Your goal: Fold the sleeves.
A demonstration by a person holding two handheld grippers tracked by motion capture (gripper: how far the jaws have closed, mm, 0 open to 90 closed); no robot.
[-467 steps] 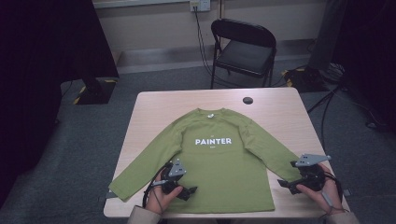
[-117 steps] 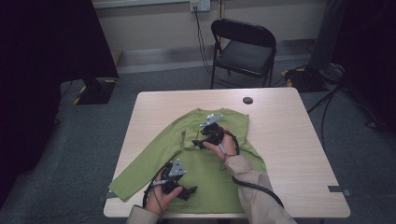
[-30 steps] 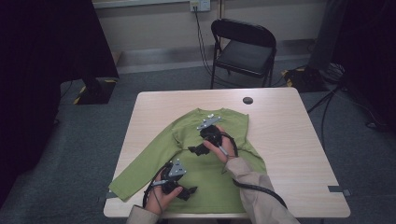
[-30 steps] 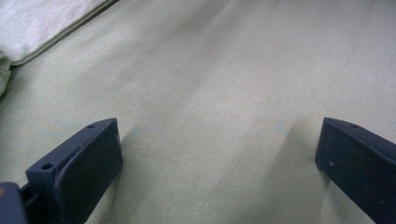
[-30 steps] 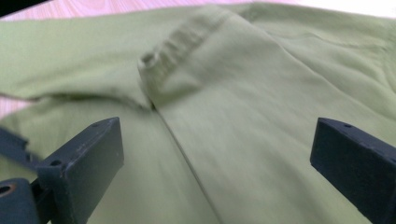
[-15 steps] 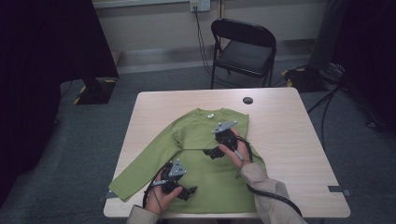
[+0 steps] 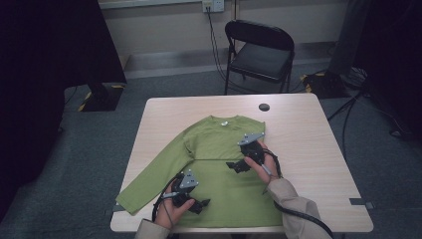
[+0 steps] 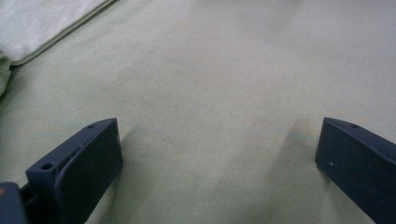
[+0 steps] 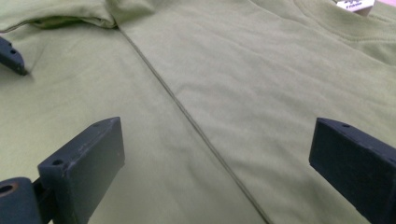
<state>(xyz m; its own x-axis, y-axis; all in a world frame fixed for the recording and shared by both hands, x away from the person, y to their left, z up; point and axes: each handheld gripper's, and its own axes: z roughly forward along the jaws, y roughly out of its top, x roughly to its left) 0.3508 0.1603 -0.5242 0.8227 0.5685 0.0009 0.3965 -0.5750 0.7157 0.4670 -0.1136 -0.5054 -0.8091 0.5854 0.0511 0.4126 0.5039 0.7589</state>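
Observation:
A green long-sleeved shirt (image 7: 214,149) lies flat on the table, with its right side and sleeve folded over the chest. The other sleeve stretches toward the near left corner. My left gripper (image 7: 202,204) rests on the shirt's lower hem area, and its jaws stand wide apart over plain green cloth (image 8: 219,84). My right gripper (image 7: 235,166) hovers over the middle of the shirt, open and pointing left. Between its jaws the folded edge (image 9: 187,116) runs diagonally. The collar label (image 9: 355,3) shows at the top right.
A small black round object (image 7: 264,106) sits near the table's far edge. A black folding chair (image 7: 259,50) stands behind the table (image 7: 318,149). Bare tabletop lies right of the shirt. A black jaw tip (image 9: 11,56) of the other gripper is at the left in the right gripper view.
My right gripper has moved from the upper chest to the right and back toward the person, leaving the folded sleeve lying on the shirt. The left gripper has stayed put.

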